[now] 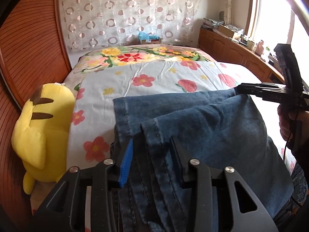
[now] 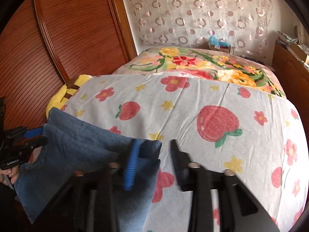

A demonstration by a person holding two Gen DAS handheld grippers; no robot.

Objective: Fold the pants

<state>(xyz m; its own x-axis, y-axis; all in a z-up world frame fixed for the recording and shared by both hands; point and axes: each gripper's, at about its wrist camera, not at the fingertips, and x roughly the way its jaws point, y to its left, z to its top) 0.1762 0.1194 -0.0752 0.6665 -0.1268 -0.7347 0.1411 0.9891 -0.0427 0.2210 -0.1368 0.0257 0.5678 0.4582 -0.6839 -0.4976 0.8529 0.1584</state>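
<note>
Blue denim pants (image 1: 202, 127) lie across the near part of the bed, with the leg hems towards me. My left gripper (image 1: 152, 145) stands open astride the hem edge, and denim lies between its fingers. In the right wrist view the pants (image 2: 81, 154) hang at the lower left. My right gripper (image 2: 154, 150) is open at the pants' corner, its blue pad (image 2: 132, 166) over the cloth. The right gripper also shows in the left wrist view (image 1: 239, 89) at the far right corner of the denim. The left gripper shows in the right wrist view (image 2: 38, 137) at the other corner.
The bed carries a pale sheet with red flowers and strawberries (image 2: 212, 116) and a floral blanket (image 1: 144, 56) at the far end. A yellow plush toy (image 1: 40, 135) lies at the bed's left edge by the wooden wardrobe (image 2: 67, 38). A wooden cabinet (image 1: 231, 48) stands on the right.
</note>
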